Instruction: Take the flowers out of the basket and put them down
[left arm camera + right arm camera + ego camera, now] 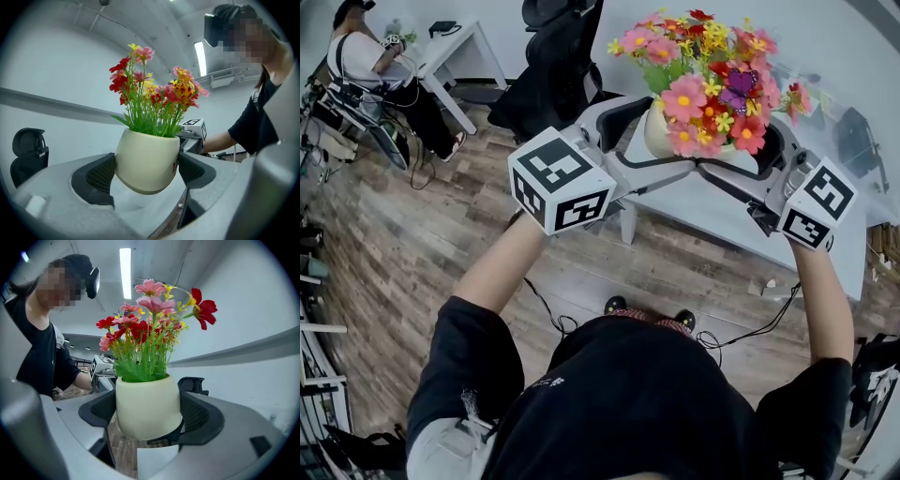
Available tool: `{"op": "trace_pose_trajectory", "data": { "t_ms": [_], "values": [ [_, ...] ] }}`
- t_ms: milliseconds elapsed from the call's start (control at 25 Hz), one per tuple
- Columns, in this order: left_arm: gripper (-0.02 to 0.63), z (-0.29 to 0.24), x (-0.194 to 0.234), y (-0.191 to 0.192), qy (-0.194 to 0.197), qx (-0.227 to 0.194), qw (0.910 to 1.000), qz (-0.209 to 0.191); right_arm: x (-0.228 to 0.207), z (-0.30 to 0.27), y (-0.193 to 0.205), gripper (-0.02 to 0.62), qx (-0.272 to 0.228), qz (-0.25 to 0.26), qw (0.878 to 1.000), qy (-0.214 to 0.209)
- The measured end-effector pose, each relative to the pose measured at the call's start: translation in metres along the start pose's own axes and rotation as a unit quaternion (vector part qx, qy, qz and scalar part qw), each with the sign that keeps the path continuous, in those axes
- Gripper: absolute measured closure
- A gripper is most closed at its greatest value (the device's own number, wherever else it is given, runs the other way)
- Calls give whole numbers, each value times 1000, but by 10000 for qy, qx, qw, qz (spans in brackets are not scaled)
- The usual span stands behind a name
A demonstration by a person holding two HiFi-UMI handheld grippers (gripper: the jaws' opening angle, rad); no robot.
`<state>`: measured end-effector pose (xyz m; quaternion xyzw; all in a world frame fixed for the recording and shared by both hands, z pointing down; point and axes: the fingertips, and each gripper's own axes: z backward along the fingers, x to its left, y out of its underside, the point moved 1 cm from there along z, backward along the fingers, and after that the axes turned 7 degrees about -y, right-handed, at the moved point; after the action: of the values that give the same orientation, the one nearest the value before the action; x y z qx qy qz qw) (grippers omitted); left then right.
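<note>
A cream pot (657, 131) full of pink, red and yellow artificial flowers (705, 70) hangs in the air over the near corner of a white table (712, 217). My left gripper (661, 139) is shut on the pot from the left and my right gripper (741, 157) from the right. In the left gripper view the pot (146, 159) sits squeezed between the black pads (100, 176) of the left gripper (146, 172). Seen from the right gripper view, the pot (147, 404) is clamped the same way by the right gripper (149, 414). No basket shows in any view.
A black office chair (551, 58) stands behind the table's left end. A seated person (366, 58) is at a white desk (459, 42) at the far left. Wood floor (422, 244) lies below, with cables (548, 314) near the feet.
</note>
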<state>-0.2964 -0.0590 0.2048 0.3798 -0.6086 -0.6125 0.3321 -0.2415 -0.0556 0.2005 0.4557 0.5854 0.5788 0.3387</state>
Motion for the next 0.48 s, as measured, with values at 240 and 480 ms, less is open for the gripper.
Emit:
{"op": "trace_pose_trajectory", "data": {
  "t_ms": [240,480],
  "values": [
    [170,-1,2,4,47,-7,10000,-12,-2,-1,4,153,-25,-26,10000,54],
    [170,-1,6,5,90,18,10000,-21,-3,-4,5,153,-23,-46,9999,91]
  ]
}}
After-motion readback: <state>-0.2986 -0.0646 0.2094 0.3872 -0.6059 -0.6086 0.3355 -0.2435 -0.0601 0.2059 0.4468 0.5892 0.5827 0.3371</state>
